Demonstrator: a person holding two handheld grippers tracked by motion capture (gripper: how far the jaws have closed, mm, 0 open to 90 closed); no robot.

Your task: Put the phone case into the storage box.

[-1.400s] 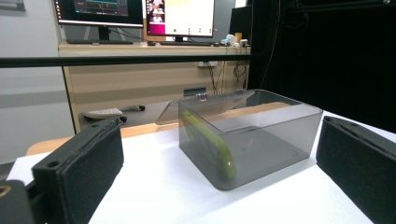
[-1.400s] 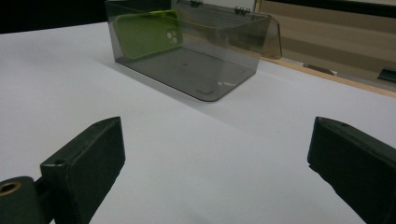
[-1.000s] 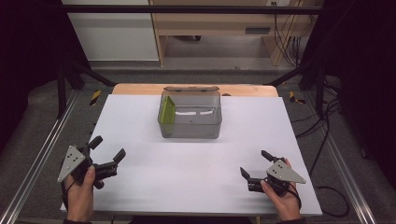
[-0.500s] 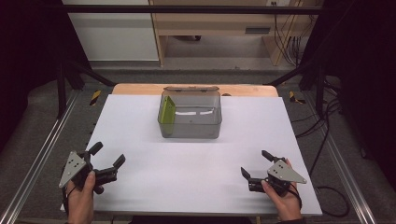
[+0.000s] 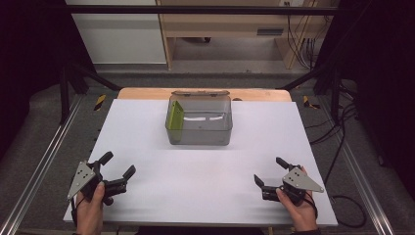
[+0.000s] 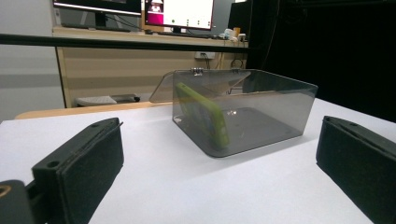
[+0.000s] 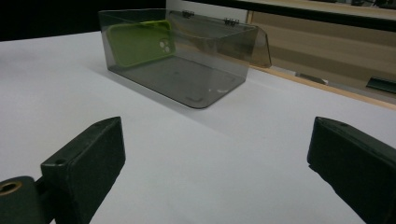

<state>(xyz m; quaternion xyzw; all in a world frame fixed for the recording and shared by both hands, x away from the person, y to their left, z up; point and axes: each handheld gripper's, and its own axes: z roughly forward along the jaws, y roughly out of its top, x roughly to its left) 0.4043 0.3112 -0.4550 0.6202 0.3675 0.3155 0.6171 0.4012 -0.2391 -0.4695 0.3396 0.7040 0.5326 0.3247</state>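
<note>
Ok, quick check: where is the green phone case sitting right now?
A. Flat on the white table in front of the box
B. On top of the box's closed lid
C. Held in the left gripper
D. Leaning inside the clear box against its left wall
D: the green phone case stands tilted inside the clear box, against its left wall as the high view shows it; the lid is hinged back.

My left gripper [image 5: 117, 169] and right gripper [image 5: 270, 172] rest at the near corners of the white table [image 5: 147, 132], jaws apart, empty. A clear box [image 5: 199, 132], lid back, holds an upright green phone case [image 5: 174, 116].
</note>
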